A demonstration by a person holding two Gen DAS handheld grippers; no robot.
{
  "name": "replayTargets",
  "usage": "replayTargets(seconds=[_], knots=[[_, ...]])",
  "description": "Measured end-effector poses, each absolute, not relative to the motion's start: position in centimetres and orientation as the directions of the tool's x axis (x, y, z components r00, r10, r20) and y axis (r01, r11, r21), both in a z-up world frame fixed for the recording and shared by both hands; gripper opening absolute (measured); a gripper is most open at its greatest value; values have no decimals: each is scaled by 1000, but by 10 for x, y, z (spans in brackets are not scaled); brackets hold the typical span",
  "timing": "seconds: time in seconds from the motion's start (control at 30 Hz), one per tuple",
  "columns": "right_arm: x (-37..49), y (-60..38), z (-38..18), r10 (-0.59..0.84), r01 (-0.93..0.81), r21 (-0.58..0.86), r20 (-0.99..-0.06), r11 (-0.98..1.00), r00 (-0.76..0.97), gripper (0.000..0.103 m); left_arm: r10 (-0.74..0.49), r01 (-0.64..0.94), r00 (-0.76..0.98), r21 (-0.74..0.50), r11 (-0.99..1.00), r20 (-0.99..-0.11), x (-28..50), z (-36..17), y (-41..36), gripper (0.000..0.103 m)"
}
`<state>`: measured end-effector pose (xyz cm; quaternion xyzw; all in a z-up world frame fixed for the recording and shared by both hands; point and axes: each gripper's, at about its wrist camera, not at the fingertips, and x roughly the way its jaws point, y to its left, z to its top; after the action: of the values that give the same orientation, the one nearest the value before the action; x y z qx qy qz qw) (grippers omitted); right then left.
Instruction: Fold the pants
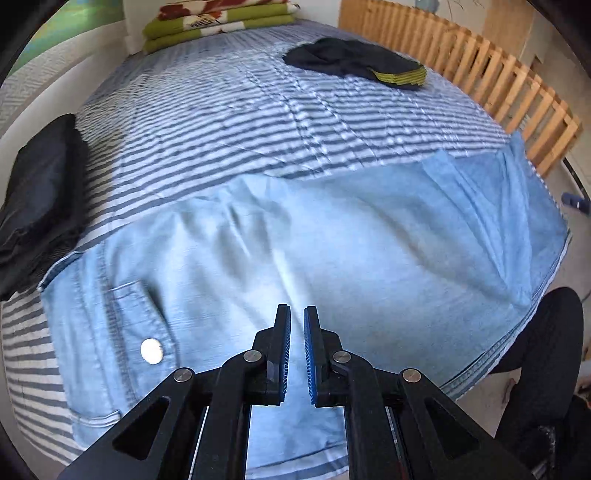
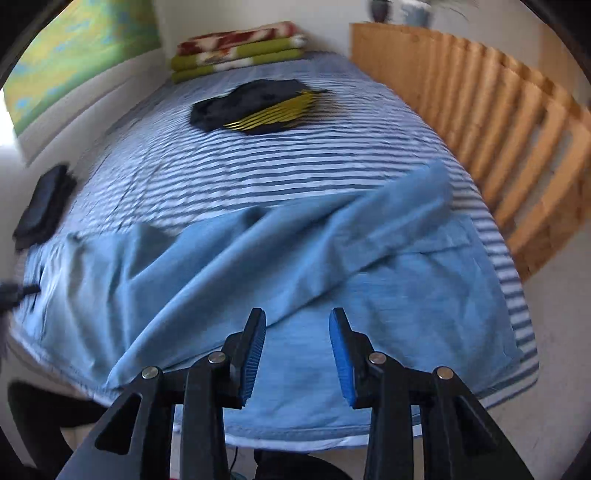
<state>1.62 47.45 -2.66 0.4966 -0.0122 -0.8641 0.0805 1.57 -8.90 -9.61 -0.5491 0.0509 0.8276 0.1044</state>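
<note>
the light blue jeans [image 1: 295, 251] lie spread across the near edge of a bed with a blue-and-white striped sheet [image 1: 258, 122], waist end with a pocket and a metal button [image 1: 151, 350] to the left in the left wrist view. in the right wrist view one leg [image 2: 295, 236] lies folded slantwise over the other; motion blur smears its edges. the left gripper [image 1: 297, 354] hangs above the denim, jaws down to a narrow slit with nothing between them. the right gripper [image 2: 297, 358] hangs over the leg end, jaws partly apart and empty. a dark folded garment [image 1: 40, 192] at the left is cut by the frame edge. a black garment with yellow stripes [image 2: 258, 107] lies farther up the bed; its kind is hard to make out. folded green blankets [image 1: 218, 26] sit at the head, a wooden slatted rail [image 2: 498, 147] along the right.
</note>
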Motion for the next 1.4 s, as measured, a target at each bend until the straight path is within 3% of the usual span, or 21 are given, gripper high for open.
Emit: replayTargets(seconds=[0.1,0.23,0.33,0.5,0.6,0.77,0.83,0.87,0.9,1.07,1.3,1.37,1.4], knots=[[-23,539,-39,-118,-66,171,-868,-983,-483,33,62,-252,-313,20,-968,-948,6,-129,-71,8],[-69,578,-45,-50,-174,156,-866,-972,-498,33,40,-260,-296,40,-965,-954,1,-147,-65,8],[-101,594,-41,-42,-204,176,-848,-963,-529,45,48,-252,-288,27,-967,-956,-1,-151,-66,9],[-153,606,-41,-128,-168,265,-816,-949,-564,56,64,-231,-283,3,-973,-957,-5,-152,-68,9],[-178,603,-49,-134,-129,240,-829,-962,-544,57,75,-210,-277,-16,-978,-958,-8,-152,-70,9],[-191,605,-66,-271,-46,332,-835,-942,-480,57,81,-201,-278,-24,-979,-957,-9,-151,-70,9],[-186,606,-62,-276,-29,330,-833,-944,-480,40,86,-195,-278,-31,-980,-957,-9,-151,-71,9],[-184,606,-59,-267,-27,316,-843,-948,-468,11,87,-196,-279,-32,-980,-956,-10,-151,-71,9],[-181,608,-57,-257,-32,303,-856,-952,-449,6,87,-195,-280,-33,-980,-956,-10,-151,-70,9],[-147,607,-16,-216,20,235,-852,-972,-477,5,83,-197,-290,-25,-980,-953,-12,-153,-71,9],[-95,656,33,-159,-55,207,-874,-977,-459,5,88,-204,-285,-29,-979,-954,-12,-153,-70,9],[-85,670,25,-5,-119,62,-905,-991,-425,0,85,-205,-287,-26,-978,-954,-13,-153,-70,9],[-81,673,15,88,-136,-35,-910,-990,-406,4,84,-206,-289,-23,-978,-954,-12,-153,-70,9]])
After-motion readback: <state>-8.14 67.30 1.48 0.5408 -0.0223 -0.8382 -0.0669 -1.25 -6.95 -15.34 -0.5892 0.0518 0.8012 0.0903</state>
